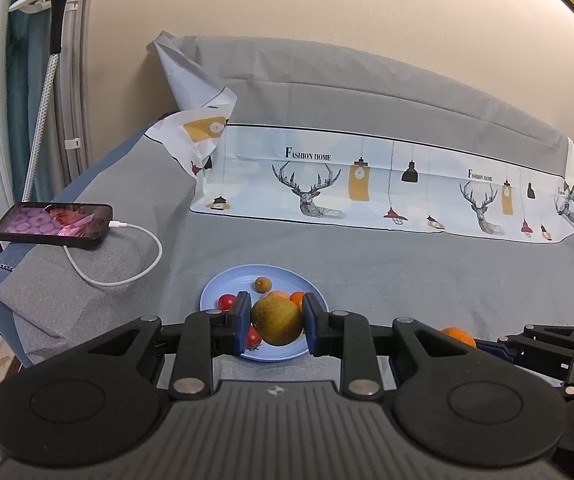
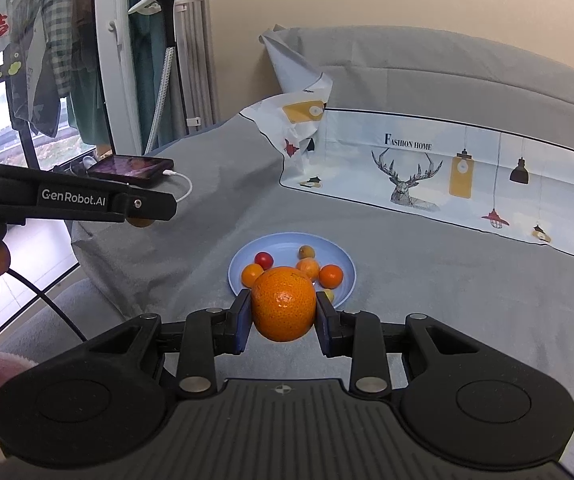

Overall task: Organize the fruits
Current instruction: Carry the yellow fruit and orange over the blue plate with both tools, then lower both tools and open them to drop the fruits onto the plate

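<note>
Left claw [image 1: 277, 322] clamped on a green-yellow fruit [image 1: 277, 320], held over the near half of the blue plate [image 1: 211, 292] on the bed. Right claw [image 2: 283, 314] clamped on an orange [image 2: 283, 303], just near of the plate [image 2: 345, 276] with small fruits [image 2: 331, 276].

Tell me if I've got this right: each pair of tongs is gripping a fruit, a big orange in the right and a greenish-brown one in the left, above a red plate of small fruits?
Nearly. The plate is light blue, not red, as the right wrist view shows. The rest holds: the right tongs grip the big orange, and the left tongs grip the greenish-brown fruit.
</note>
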{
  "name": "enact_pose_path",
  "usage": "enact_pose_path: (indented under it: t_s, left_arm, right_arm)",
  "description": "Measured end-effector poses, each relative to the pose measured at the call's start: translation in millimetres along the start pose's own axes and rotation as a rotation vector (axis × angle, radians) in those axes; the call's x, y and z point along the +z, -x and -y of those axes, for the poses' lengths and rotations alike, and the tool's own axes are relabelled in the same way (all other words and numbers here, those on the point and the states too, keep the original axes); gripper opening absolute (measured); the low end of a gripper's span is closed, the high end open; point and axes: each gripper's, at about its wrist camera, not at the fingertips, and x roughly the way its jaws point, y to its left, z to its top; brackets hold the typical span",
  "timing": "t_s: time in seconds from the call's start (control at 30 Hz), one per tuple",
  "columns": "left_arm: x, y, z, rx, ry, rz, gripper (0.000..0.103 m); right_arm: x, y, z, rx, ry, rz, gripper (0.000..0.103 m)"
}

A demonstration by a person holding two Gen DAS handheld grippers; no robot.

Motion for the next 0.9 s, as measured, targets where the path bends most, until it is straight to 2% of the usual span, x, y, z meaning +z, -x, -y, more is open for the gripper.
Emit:
enact_pose_path:
  t_s: [0.47, 0.9]
  left_arm:
    - [0.0, -26.1, -12.4, 0.012, 0.026, -0.053, 0.03]
    - [13.7, -90.3, -22.8, 0.034, 0.039, -0.119, 0.03]
  right_arm:
    - [-0.1, -19.9, 2.7, 0.003, -0.003, -0.056, 0.034]
    - [7.1, -78.5, 15.5, 0.001, -0.019, -0.124, 0.034]
